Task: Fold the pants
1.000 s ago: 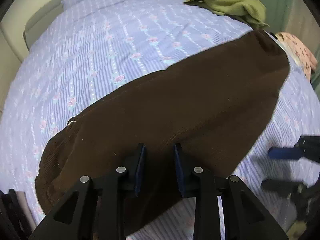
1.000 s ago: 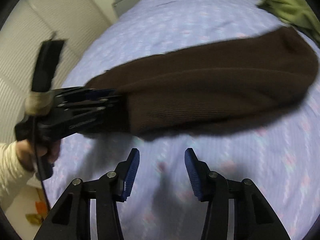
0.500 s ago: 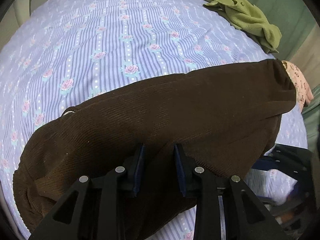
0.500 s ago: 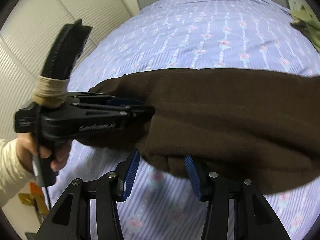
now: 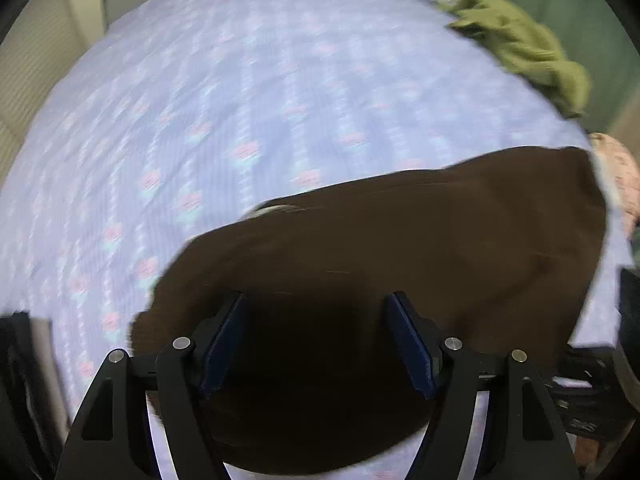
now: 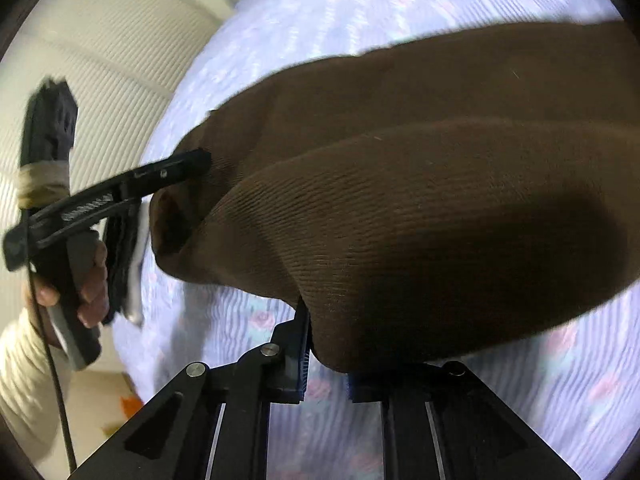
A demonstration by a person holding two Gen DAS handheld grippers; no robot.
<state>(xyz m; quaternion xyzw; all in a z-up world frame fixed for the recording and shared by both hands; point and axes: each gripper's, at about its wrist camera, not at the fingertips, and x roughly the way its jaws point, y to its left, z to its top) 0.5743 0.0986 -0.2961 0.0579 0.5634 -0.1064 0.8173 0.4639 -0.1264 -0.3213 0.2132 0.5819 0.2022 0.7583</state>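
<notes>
In the left wrist view, the left tool [image 5: 316, 340] stood wide open, its two blue pads [image 5: 224, 340] spread apart with nothing clamped between them. The brown pants [image 5: 400, 280] lay under and beyond the fingers, spread across the near right part of the bed [image 5: 200, 120], which wore a lilac striped sheet with small pink flowers. Much of this view was blurred. A green garment [image 5: 524, 48] lay crumpled at the far right edge of the bed, and a pink patterned cloth [image 5: 618, 172] showed at the right, just past the far end of the pants. A dark part of the other device was in view at the right edge, too dim to make out. In the right wrist view, the right tool [image 6: 324, 364] was closed on a thick fold of the pants [image 6: 420, 208], the cloth bulging up out of the jaws and reaching to the far right over the bed [image 6: 360, 4]. The left tool [image 6: 176, 172] came in from the left, its tip touching the left end of the pants, with a hand [image 6: 86, 276] in a cream sleeve on its handle.
</notes>
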